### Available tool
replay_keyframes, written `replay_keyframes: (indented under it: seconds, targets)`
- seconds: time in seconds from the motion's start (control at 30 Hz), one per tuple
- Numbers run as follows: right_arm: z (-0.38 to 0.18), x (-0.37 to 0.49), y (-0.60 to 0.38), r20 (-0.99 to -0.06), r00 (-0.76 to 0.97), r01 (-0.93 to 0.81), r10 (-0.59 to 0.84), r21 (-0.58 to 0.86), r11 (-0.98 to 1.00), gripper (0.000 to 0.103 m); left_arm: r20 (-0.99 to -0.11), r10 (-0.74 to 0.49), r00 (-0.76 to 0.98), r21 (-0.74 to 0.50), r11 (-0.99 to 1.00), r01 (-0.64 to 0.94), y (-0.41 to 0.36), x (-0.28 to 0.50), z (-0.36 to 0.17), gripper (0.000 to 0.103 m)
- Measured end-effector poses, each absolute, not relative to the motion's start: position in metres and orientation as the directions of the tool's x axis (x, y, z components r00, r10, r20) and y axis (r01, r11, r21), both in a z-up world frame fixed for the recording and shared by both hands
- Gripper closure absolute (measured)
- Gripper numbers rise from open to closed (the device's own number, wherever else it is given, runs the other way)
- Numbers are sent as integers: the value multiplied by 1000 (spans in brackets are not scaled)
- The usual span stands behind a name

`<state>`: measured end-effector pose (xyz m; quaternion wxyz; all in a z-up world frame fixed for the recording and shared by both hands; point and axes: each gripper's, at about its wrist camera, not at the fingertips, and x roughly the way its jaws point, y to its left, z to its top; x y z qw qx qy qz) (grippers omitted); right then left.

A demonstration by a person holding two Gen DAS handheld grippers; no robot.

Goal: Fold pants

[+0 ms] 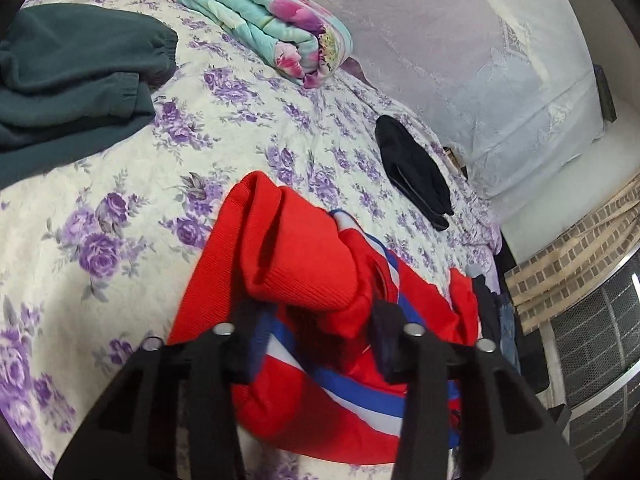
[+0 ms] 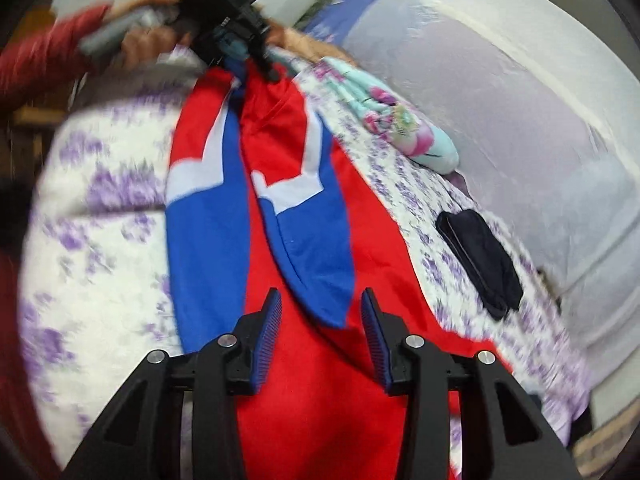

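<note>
The pants are red with blue and white stripes and lie along a floral bedspread. In the left wrist view the red ribbed cuff end lies bunched over my left gripper; the cloth covers the fingertips, so the jaw state is unclear. In the right wrist view my left gripper is at the far end of the pants with cloth hanging from it. My right gripper is open just above the red cloth, with a blue panel tip between its blue pads.
A dark green garment lies at the left on the bedspread. A folded floral blanket sits at the back, and a black folded item lies near the bed's right edge. A white lace curtain is behind.
</note>
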<state>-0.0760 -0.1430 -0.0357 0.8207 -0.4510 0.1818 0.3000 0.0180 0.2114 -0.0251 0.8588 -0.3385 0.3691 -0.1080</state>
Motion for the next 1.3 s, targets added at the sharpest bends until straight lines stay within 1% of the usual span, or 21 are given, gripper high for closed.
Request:
replay_keyframes:
  seconds: [0.03,0.07,0.13,0.3,0.4,0.47,0.53,0.6,0.67,0.73,0.77,0.83,0.87,0.9,1.0,1.03,1.13,1.2,1.23,1.27,1.3]
  targets:
    - [-40,-73,-139,-576,752,-659,321,-646,385,64,-564,-439,699,-659,749,-62,212,19,-24,75]
    - [-42,-69,-135,-585,747,-665,317,-651,365,73,-562,-448,695,-664,746,-56,213,20,-23,78]
    - [-42,-60,-130,-608,740,-672,289,-641,371,99,-558,-457,693,-667,744,-47,215,23,-19,82]
    - [-2,-79,-140,-548,757,-651,355,-589,479,99,-541,-455,707,-655,756,-14,222,14,-2,86]
    - [9,-103,-151,-568,716,-694,406,-516,502,99,-525,-488,698,-668,744,17,228,-1,-4,86]
    - [2,-114,-153,-597,685,-722,418,-475,503,99,-564,-486,667,-641,767,17,227,-8,-19,86]
    - [-26,-121,-149,-639,663,-738,391,-469,485,99,-607,-476,636,-604,797,20,222,-11,-37,86]
    - [-48,-124,-145,-647,671,-729,362,-487,480,99,-587,-487,646,-611,790,40,223,-19,-38,85]
    - [-51,-121,-145,-644,672,-724,365,-469,506,99,-578,-492,651,-627,778,32,229,-28,-31,81]
    - [-49,-121,-147,-649,665,-727,370,-447,521,99,-594,-428,681,-587,810,-3,235,-38,-20,63]
    - [-50,-119,-148,-649,662,-728,376,-435,530,98,-612,-346,711,-524,851,-37,235,-47,-9,60]
    - [-52,-118,-149,-648,661,-727,378,-429,536,98,-602,-275,750,-456,889,-41,230,-59,7,60]
    - [-52,-117,-149,-648,661,-726,377,-426,540,98,-577,-284,766,-449,893,-7,222,-63,19,59]
    - [-52,-117,-148,-649,661,-725,377,-424,543,98,-562,-301,771,-451,892,20,216,-64,25,53]
    - [-54,-119,-147,-646,667,-718,372,-423,552,98,-530,-356,770,-428,896,119,181,-50,38,25]
    - [-54,-120,-147,-645,669,-715,370,-422,557,98,-534,-365,762,-421,897,134,174,-43,36,22]
    - [-52,-120,-149,-647,666,-710,371,-400,579,96,-604,-399,690,-399,901,171,149,-6,11,22]
    - [-39,-116,-158,-666,616,-733,421,-290,615,88,-653,-376,657,-368,916,158,146,16,-20,21]
    - [-28,-113,-166,-665,566,-756,487,-184,628,75,-636,-374,675,-348,920,182,142,14,-25,20]
    - [-16,-110,-174,-649,536,-760,540,-92,643,66,-607,-373,702,-320,923,213,137,7,-23,15]
    - [1,-103,-184,-618,538,-735,573,-11,678,63,-594,-393,702,-318,916,244,132,2,-21,4]
